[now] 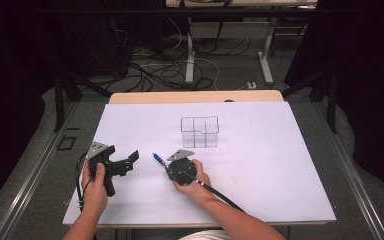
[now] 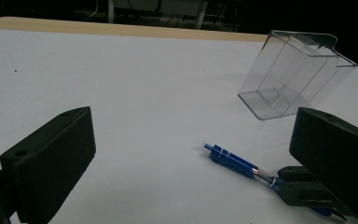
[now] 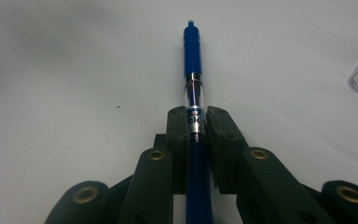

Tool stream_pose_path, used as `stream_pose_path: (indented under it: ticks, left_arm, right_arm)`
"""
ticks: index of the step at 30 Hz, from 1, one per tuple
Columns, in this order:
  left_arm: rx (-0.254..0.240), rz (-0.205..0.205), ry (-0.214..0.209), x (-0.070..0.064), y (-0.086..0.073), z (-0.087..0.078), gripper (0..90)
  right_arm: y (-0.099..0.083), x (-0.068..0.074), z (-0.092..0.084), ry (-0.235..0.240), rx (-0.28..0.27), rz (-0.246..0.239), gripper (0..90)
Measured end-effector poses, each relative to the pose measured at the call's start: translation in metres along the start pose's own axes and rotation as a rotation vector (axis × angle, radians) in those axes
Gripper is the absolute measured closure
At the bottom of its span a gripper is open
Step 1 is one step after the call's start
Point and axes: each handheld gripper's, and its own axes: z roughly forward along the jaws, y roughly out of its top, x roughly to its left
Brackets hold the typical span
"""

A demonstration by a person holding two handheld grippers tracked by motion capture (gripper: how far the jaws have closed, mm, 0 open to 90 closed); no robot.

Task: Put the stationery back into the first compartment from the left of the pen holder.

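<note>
The right gripper [image 3: 196, 122] sits low on the white worktop [image 1: 260, 180], tipped down, its jaws squeezed onto a blue pen [image 3: 192, 60] that lies flat there. The left gripper [image 1: 130, 159] is held level beside it, jaws wide apart, holding nothing.

**Bright sheet, dark room**

From above, my white tabletop [image 1: 260, 175] is evenly lit while the room beyond my tongs lies nearly black. My left tongs [image 2: 186, 158] look soft and blurred up close. Ahead of my right tongs [image 3: 196, 122] the pen [image 3: 192, 56] is sharp, with a small glint on its clear band; corners dim.
</note>
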Motion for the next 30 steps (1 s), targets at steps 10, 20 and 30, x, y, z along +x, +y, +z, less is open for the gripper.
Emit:
stream_pose_path:
  ticks: [10, 20, 30]
  left_arm:
    - [0.002, -0.022, 0.001, -0.001, 0.002, 0.001, 0.2]
    - [0.002, -0.022, -0.001, -0.004, 0.005, -0.001, 0.2]
    - [0.000, 0.028, -0.009, -0.013, 0.006, 0.000, 0.2]
  right_arm:
    - [0.001, 0.000, -0.001, 0.007, -0.008, 0.007, 79.9]
    - [0.006, -0.006, -0.010, 0.031, -0.019, 0.028, 79.9]
    - [0.014, -0.016, -0.026, 0.069, -0.013, 0.035, 79.9]
